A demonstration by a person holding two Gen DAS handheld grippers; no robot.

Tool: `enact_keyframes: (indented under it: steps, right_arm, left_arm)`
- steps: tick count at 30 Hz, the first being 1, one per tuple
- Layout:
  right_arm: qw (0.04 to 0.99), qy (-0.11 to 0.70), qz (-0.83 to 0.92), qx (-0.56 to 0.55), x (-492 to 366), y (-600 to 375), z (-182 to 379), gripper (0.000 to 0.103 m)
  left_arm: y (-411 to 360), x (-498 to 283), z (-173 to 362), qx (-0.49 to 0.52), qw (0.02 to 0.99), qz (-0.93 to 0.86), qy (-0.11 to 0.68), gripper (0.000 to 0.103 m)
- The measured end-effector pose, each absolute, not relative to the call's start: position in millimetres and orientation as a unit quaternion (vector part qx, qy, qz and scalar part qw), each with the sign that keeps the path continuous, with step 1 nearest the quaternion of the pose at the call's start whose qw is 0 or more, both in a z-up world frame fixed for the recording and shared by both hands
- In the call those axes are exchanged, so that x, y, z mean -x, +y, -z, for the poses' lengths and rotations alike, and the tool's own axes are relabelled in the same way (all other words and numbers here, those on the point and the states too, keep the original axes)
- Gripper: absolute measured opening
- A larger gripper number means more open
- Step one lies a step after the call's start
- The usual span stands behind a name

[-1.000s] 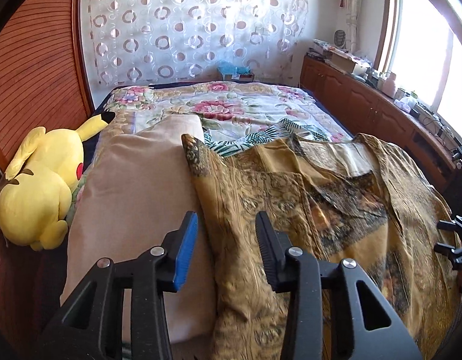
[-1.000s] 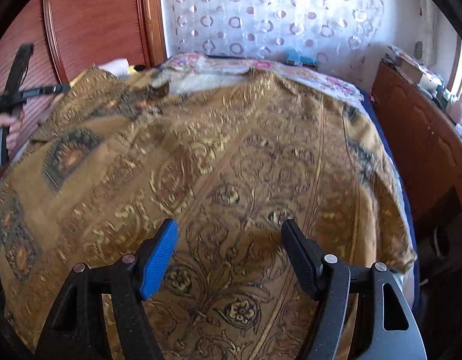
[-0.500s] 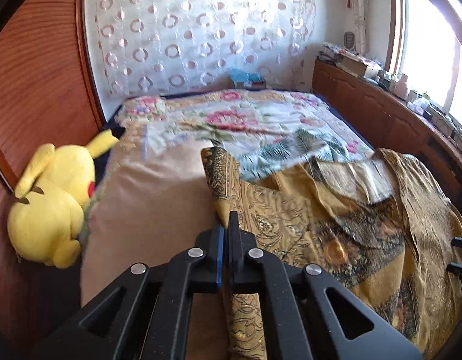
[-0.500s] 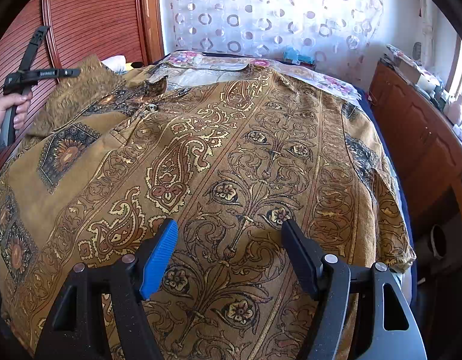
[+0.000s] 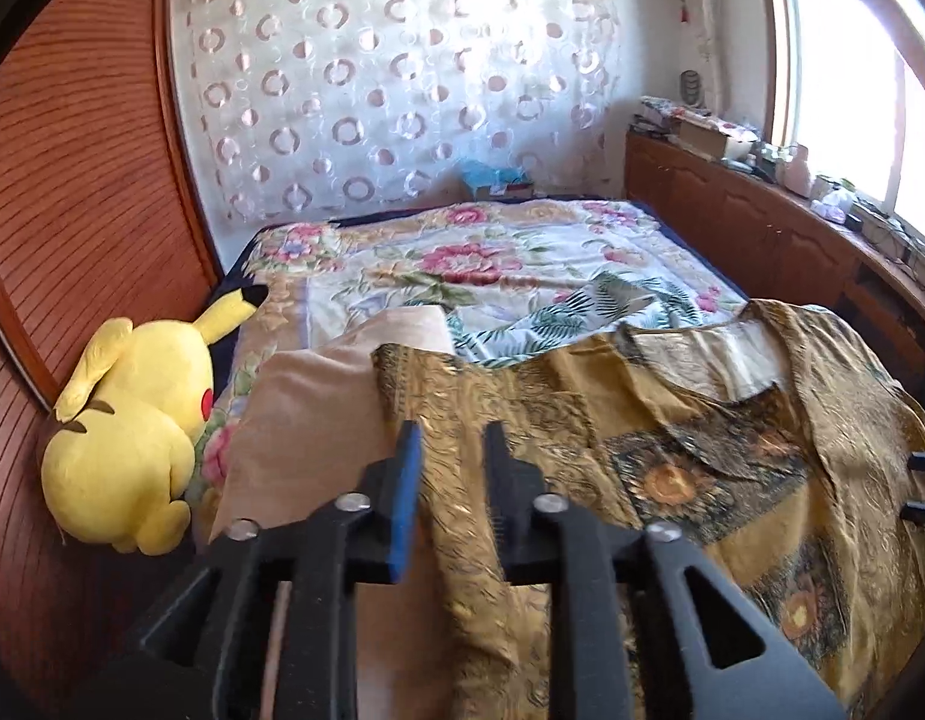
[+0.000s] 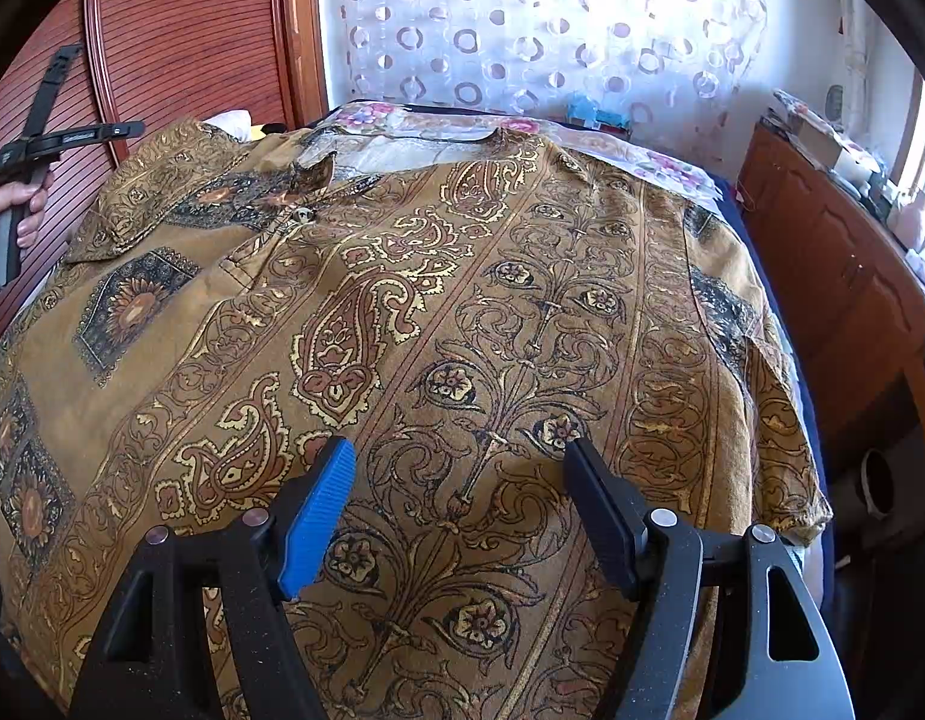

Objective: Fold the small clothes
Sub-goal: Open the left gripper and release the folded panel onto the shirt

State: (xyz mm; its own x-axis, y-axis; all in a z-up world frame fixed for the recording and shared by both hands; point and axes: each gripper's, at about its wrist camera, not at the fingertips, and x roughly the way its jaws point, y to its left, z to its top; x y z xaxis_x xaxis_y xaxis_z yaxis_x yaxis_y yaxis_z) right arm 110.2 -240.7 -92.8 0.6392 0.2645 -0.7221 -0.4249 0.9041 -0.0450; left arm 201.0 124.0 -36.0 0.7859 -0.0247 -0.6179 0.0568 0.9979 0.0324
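Observation:
A brown-gold patterned shirt (image 6: pixel 438 324) lies spread over the bed, collar at the far end. It also shows in the left wrist view (image 5: pixel 672 450), its left edge draped over a beige pillow (image 5: pixel 306 420). My left gripper (image 5: pixel 450 450) has its jaws slightly apart over that shirt edge, with cloth running between them. My right gripper (image 6: pixel 459 468) is wide open, hovering just above the shirt's lower part. My left gripper also shows at the far left in the right wrist view (image 6: pixel 48 138).
A yellow plush toy (image 5: pixel 132 432) lies left of the pillow against the wooden wall panel (image 5: pixel 72 180). A floral bedspread (image 5: pixel 474 264) covers the far bed. A wooden cabinet (image 5: pixel 780 228) with clutter runs along the right under the window.
My left gripper closed on the shirt's left edge half a second ago and has now opened a little. The shirt has flattened out. My right gripper stayed open and still.

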Motion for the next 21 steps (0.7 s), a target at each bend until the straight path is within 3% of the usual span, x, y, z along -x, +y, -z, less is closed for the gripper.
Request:
enact_keyframes:
  steps: [3,6,7,21]
  right_arm:
    - [0.899,0.38,-0.191,0.105,-112.3,-240.2,92.8,0.076]
    - [0.899,0.381,-0.191,0.104,-114.7,-240.4,92.4,0.076]
    - [0.899,0.381,-0.191,0.104,-115.2,-240.4,92.3,0.076]
    - [0.898,0.381,-0.192,0.103,-117.0,-241.4,92.1,0.076]
  left_arm:
    - [114.0,-182.9,32.5,-0.022,0.948,0.048,0.315,0.048]
    - [102.7,-165.1,32.5,-0.013,0.948,0.071,0.311,0.081]
    - [98.8,-158.5,32.5,-0.007,0.948,0.08,0.308,0.085]
    - [32.7,-101.3,45.8,-0.005,0.948,0.1,0.302,0.085]
